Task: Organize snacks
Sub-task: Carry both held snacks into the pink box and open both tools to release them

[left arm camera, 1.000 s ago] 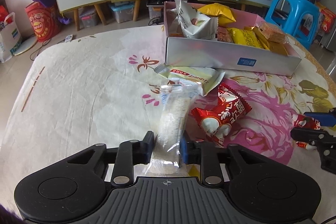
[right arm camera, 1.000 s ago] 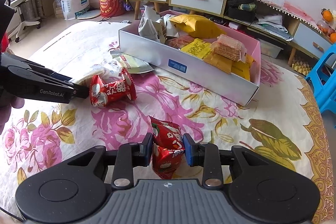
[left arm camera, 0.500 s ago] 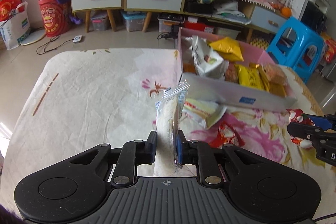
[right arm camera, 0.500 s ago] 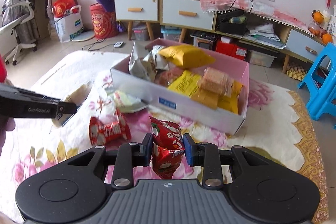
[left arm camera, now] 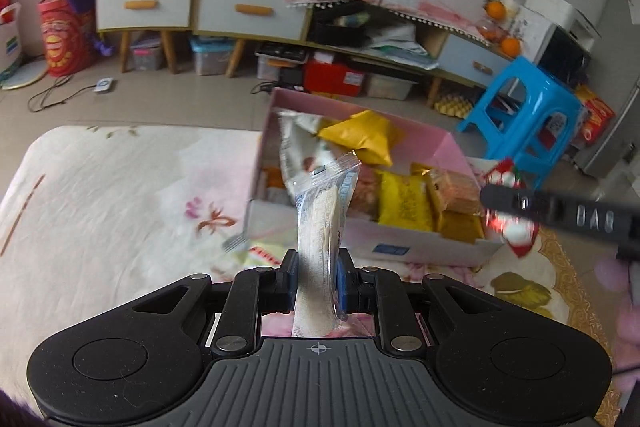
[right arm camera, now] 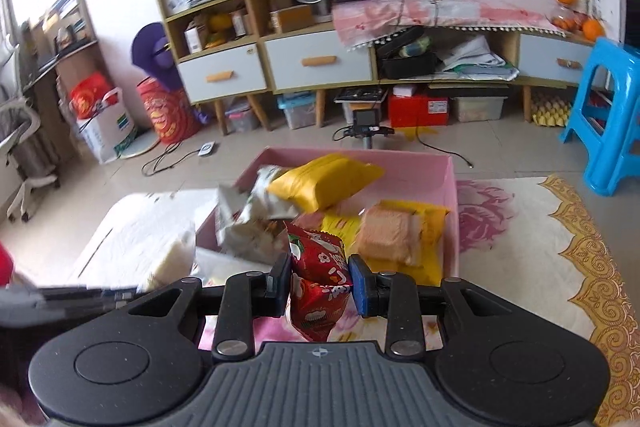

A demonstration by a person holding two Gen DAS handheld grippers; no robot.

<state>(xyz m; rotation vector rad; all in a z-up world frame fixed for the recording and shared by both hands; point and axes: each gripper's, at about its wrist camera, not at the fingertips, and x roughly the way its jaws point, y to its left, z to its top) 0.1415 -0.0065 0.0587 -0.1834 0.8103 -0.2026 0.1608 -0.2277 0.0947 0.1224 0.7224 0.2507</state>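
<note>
My left gripper (left arm camera: 316, 277) is shut on a clear pack of pale wafers (left arm camera: 322, 227), held upright above the bed in front of the pink snack box (left arm camera: 440, 147). My right gripper (right arm camera: 320, 281) is shut on a red snack packet (right arm camera: 320, 279), lifted at the box's near edge (right arm camera: 450, 179); it shows in the left wrist view (left arm camera: 508, 203) over the box's right end. The box holds a yellow bag (right arm camera: 324, 183), a silver bag (right arm camera: 248, 223), yellow packs and wafer packs (right arm camera: 390, 235).
A green-and-white snack pack (left arm camera: 260, 253) lies on the floral bedspread (left arm camera: 120, 195) before the box. A blue stool (left arm camera: 520, 115) stands right of the bed. Cabinets and storage bins line the far wall across the floor.
Both grippers have risen off the bedspread with their snacks and moved toward the box. The right gripper now sits over the box's right end.
</note>
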